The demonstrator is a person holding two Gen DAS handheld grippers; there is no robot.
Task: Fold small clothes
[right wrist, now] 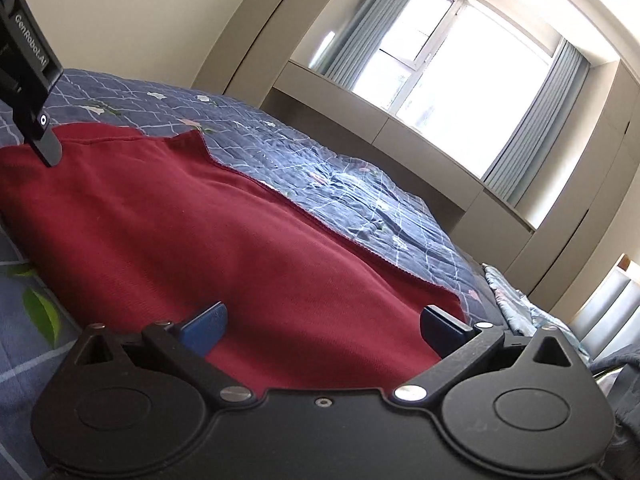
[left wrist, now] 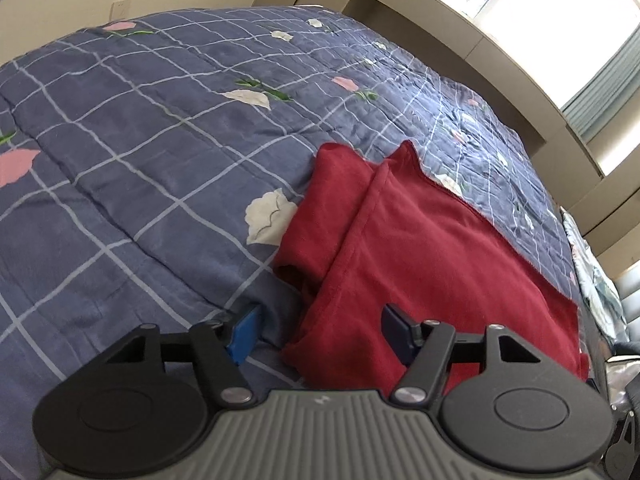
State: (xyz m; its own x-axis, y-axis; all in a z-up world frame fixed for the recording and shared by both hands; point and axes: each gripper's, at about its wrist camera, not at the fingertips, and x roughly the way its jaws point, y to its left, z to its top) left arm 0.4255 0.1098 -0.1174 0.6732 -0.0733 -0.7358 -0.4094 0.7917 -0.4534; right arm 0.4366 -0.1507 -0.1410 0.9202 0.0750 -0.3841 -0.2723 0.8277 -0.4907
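Note:
A dark red garment (left wrist: 420,248) lies flat on the bed, with one side folded inward so a sleeve part (left wrist: 324,208) sticks out on the left. My left gripper (left wrist: 322,334) is open, low over the garment's near left corner, one blue pad on the quilt and one over the red cloth. In the right wrist view the red garment (right wrist: 224,232) fills the middle. My right gripper (right wrist: 324,330) is open just above its near edge. The left gripper's body (right wrist: 30,76) shows at the upper left, its tip touching the cloth.
The bed carries a blue checked quilt with flower prints (left wrist: 152,152). A window with pale curtains (right wrist: 452,68) and a beige ledge (right wrist: 380,128) run behind the bed. A padded headboard (right wrist: 616,300) and a pillow edge (right wrist: 516,300) are at the right.

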